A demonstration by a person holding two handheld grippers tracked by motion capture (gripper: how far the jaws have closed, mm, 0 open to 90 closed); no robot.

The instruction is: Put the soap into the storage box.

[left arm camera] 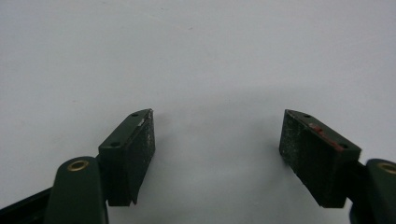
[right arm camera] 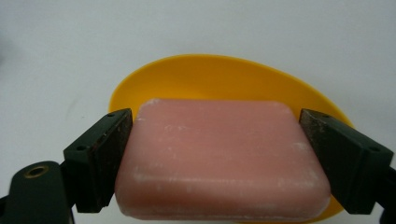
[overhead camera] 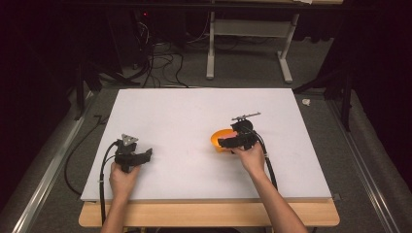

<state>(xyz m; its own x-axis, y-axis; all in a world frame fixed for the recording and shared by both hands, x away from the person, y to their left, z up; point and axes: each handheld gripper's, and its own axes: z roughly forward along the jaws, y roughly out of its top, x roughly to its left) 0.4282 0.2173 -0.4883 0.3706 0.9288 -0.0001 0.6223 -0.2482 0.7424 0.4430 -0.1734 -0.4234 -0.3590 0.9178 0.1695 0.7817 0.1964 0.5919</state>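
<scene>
Near the board's [overhead camera: 160,104] front left corner: left gripper [left arm camera: 217,140], jaws spread on nothing, bare white all round. Toward the right of the middle: right gripper [right arm camera: 217,154], jaws pinching a pink soap bar [right arm camera: 219,158] by its two ends, directly over a yellow dish [right arm camera: 210,74]. Probably placing or lifting; cannot tell which. Best kept level, squeeze even, soap centred over the dish. Plenty of open room leftward and toward the far edge.

1 pink soap bar [right arm camera: 219,158], 1 yellow dish [right arm camera: 219,74], 2 grippers.
</scene>
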